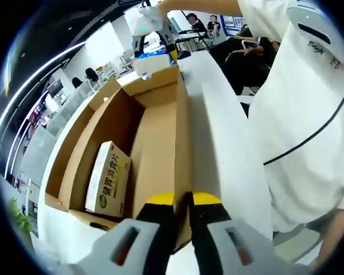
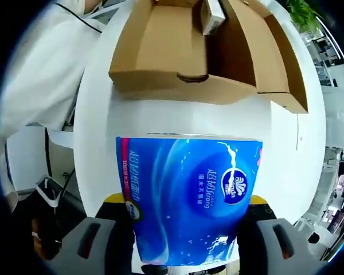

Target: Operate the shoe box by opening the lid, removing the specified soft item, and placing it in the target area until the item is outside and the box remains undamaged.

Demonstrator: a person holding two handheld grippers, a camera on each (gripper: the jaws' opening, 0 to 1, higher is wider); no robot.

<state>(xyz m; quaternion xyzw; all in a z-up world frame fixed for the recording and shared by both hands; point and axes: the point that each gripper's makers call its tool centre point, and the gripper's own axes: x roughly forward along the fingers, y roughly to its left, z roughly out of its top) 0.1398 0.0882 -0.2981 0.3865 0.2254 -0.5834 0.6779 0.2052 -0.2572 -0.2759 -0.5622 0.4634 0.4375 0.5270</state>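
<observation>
Tissue pack [image 2: 192,197] clamped in right gripper [image 2: 186,229], outside box [image 1: 160,123] — left gripper [image 1: 182,220] pinching box wall; next, down onto table [image 2: 97,126].

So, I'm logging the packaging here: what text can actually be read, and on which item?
"健胃消食片" on the small white carton lying inside the cardboard box.
"超韧" on the blue tissue pack held in the right gripper.
"超韧纸面巾" down that pack's left edge, partly legible.
The pack's round logo and its smaller print are too small to read.
The writing on the person's white shirt is too blurred.
</observation>
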